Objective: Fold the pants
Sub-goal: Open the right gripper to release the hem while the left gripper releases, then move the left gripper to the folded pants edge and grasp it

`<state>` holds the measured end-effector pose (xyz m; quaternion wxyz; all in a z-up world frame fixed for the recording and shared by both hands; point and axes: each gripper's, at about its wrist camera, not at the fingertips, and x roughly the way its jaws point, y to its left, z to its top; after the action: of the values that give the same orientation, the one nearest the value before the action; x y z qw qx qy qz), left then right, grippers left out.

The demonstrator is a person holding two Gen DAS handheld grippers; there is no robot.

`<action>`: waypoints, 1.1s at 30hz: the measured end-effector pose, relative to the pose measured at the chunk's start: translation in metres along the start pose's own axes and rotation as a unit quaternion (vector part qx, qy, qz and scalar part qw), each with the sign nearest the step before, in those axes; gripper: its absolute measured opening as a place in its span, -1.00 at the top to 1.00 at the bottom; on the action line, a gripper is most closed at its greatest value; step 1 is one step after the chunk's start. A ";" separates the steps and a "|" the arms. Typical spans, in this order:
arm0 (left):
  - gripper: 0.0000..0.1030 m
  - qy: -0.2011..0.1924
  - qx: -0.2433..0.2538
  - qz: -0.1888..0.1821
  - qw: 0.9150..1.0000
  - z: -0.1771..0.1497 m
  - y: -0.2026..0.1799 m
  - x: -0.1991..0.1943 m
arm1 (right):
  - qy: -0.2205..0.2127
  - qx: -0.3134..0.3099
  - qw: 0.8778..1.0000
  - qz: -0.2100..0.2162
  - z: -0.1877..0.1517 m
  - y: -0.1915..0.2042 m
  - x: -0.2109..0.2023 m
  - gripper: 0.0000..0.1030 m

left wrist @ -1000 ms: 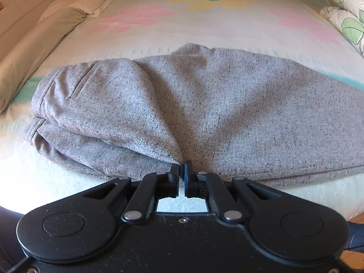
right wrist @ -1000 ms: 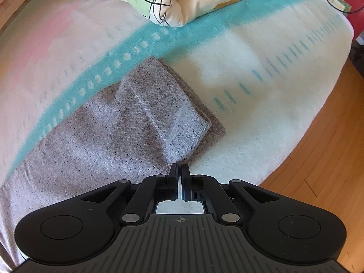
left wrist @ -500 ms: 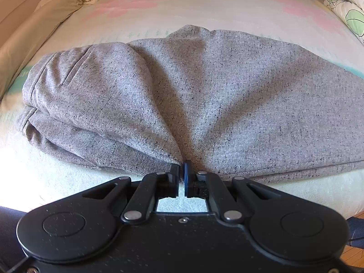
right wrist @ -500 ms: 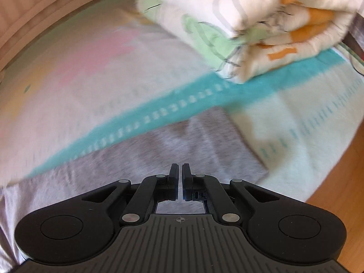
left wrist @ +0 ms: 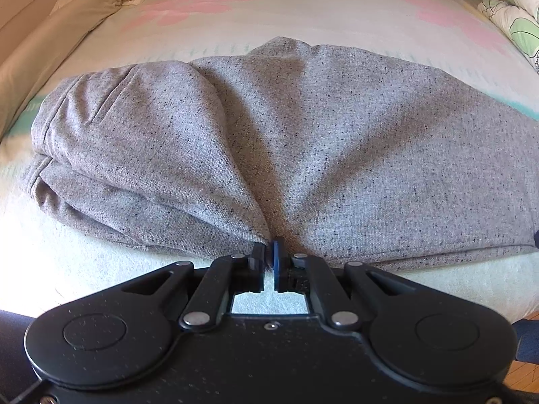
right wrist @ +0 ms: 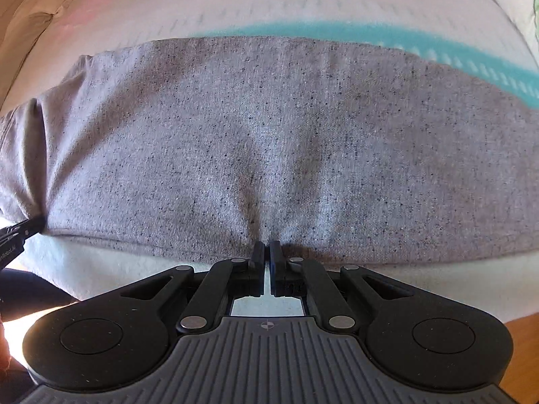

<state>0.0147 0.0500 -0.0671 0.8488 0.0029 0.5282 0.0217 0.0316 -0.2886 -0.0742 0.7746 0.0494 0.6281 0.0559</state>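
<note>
The grey speckled pants (left wrist: 303,155) lie folded lengthwise across the bed, waistband and pocket at the left of the left wrist view. My left gripper (left wrist: 268,252) is shut on the pants' near edge, and the cloth puckers into folds at the fingertips. In the right wrist view the pants (right wrist: 269,134) fill the middle as a flat band. My right gripper (right wrist: 266,250) is shut on the near edge of the pants, with a small pucker of cloth at its tips. The left gripper's side shows at the left edge of the right wrist view (right wrist: 17,232).
The bed sheet (left wrist: 303,10) is pale with pink, yellow and teal patches. Tan pillows (left wrist: 50,33) lie along the left. A folded floral duvet (left wrist: 515,23) sits at the far right. Wooden floor (right wrist: 518,343) shows past the bed's near edge.
My right gripper left the leg-cuff end and swung left to the middle of the pants' near edge, where it now pinches cloth. My left gripper kept its grip and drew slightly closer.
</note>
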 end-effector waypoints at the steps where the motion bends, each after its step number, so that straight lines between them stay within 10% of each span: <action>1: 0.86 0.000 0.000 -0.001 1.000 0.000 0.000 0.000 | -0.010 0.009 1.000 0.007 0.002 0.000 -0.007 0.91; 6: 0.67 -0.015 0.009 0.004 1.000 0.003 0.001 -0.011 | -0.070 0.002 0.997 0.030 0.022 0.022 -0.023 0.90; 12: 0.31 -0.023 -0.031 -0.019 0.999 0.014 0.028 -0.027 | 0.010 -0.049 0.999 -0.005 0.015 0.052 0.018 0.90; 27: -0.34 -0.050 -0.113 0.106 0.987 0.088 0.164 -0.028 | -0.050 -0.150 0.987 0.037 0.021 0.135 -0.001 0.88; 33: -0.45 -0.021 -0.118 0.081 0.989 0.095 0.196 -0.007 | -0.060 -0.187 0.979 0.052 0.027 0.156 -0.004 0.88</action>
<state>0.0904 0.2469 -0.0133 0.8497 -0.0540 0.5018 0.1526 0.0532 -0.1356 -0.0420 0.8025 -0.0604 0.5555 0.2094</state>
